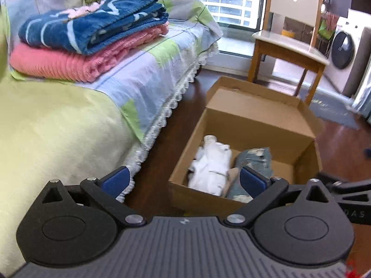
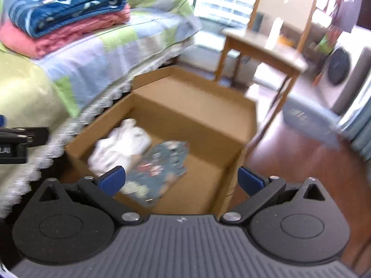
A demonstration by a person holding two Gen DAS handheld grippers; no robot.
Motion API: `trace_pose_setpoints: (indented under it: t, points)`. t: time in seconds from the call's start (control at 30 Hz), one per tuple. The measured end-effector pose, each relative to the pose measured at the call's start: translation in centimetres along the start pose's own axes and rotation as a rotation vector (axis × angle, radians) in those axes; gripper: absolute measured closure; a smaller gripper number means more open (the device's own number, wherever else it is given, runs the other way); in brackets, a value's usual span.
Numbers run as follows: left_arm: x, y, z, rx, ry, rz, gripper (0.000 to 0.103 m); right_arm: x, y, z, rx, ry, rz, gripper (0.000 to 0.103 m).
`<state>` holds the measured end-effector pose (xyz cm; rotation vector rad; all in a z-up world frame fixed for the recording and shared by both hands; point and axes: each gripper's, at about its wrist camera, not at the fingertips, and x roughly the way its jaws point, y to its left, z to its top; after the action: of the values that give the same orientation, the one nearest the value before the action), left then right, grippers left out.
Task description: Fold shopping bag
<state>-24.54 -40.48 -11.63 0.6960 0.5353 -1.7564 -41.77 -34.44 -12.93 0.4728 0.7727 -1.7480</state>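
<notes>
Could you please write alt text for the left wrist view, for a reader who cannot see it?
The open left gripper hovers over an open cardboard box on a dark wood floor, holding a crumpled white bag beside a folded blue patterned bag. To the left, a bed carries a blue blanket stacked on a pink one.

Right gripper (image 2: 180,181) over open cardboard box (image 2: 197,113), jaws wide apart, nothing between them. Box on dark wood floor (image 2: 289,162), beside bed (image 2: 97,53) with lace-trimmed cover. In box: crumpled white bag (image 2: 120,143) at left, folded blue floral bag (image 2: 160,169) touching it on the right. Blue towel (image 2: 65,7) stacked on pink towel (image 2: 58,37) on bed. Wooden table (image 2: 262,48) behind box. View blurred.
</notes>
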Motion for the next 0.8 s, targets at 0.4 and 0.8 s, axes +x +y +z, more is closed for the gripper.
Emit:
trace_pose_setpoints:
  t: [0.4,0.8]
  points:
    - [0.3,-1.0,-0.4,0.126,0.068,0.014,0.002,0.2,-1.7,0.0,0.103,0.07,0.144,0.001]
    - [0.8,-1.5,-0.8,0.16,0.089,0.088,0.002,1.7,-1.2,-2.0,0.184,0.205,0.211,0.001]
